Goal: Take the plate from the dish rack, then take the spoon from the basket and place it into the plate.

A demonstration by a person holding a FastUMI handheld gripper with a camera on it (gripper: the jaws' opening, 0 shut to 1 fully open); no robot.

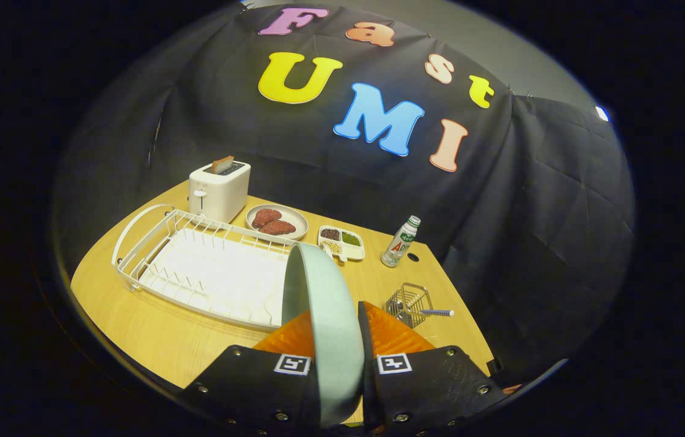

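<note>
- Tongs (335, 352) clenched on the pale green plate (325, 315), held on edge above the bench (154, 340), just beside the white dish rack (209, 273).
- Spoon (436, 313) lies in the wire basket (409, 303), beyond the tongs.
- Advice: lay the plate flat on open bench near the basket, lowering it gently before letting go.

Gripper (335, 340) being held closed on the plate (327, 315).
Both fingers (285, 340) are being pressed against the plate's two faces, one on each side, with the plate being carried on edge between them, raised above the table and tilted a little.
</note>
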